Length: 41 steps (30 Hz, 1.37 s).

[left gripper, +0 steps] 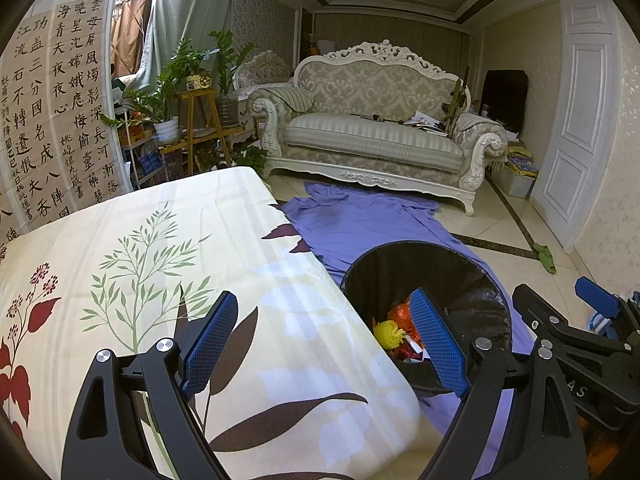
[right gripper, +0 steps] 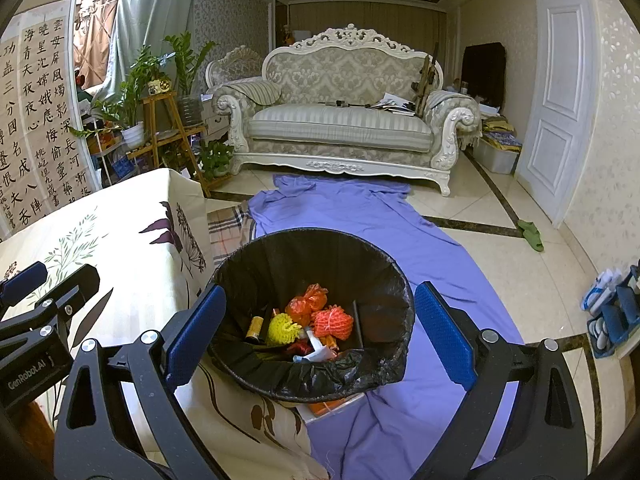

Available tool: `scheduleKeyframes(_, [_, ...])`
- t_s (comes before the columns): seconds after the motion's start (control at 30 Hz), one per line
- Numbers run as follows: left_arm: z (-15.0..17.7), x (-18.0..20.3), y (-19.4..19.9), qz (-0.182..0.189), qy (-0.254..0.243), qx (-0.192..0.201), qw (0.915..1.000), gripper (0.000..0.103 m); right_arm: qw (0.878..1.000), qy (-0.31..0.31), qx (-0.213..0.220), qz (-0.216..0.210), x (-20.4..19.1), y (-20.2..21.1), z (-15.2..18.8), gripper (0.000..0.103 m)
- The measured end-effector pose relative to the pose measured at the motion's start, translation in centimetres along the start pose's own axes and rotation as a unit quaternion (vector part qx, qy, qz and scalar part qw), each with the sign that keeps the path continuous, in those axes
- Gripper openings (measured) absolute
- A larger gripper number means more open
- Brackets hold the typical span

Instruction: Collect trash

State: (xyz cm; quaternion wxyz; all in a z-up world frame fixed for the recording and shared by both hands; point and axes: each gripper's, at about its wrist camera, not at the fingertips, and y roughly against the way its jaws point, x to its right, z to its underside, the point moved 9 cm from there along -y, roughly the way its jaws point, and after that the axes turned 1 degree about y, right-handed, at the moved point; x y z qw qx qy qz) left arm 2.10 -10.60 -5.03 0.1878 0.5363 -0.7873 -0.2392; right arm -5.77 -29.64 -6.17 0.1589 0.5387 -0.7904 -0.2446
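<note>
Looks like a drop-off step or end of a round: both grippers empty w/ jaws spread wide. Right gripper [right gripper: 320, 332] hangs over the bin [right gripper: 256, 260]; the bin mouth sits between its fingers. Left gripper [left gripper: 324, 344] hovers over the bed [left gripper: 200, 240] edge; bin [left gripper: 472, 276] is at its right finger. No trash visible on the bed ahead of the left fingers, so next move prob. calls for scanning for leftover bits, else done.

Bin: black liner, holding orange net [right gripper: 333, 322], orange bag [right gripper: 308, 300], yellow net [right gripper: 282, 329], a small can [right gripper: 254, 328], white scraps [right gripper: 316, 350]. Well short of full.
</note>
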Motion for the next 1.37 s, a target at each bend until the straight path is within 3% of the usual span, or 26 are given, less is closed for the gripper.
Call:
scheduleKeyframes(1.13, [-0.3,2.4,0.6,-0.012,-0.003,0.016,0.9998,0.085,1.0,0.001,-0.002,0.0,-0.4,0.0,0.0,0.093])
scheduleKeyframes(1.37, [0.1,1.0,-0.4,-0.018,0.023,-0.012,0.9995,0.085,1.0,0.014,-0.011,-0.009,-2.2,-0.2,1.0,0.093])
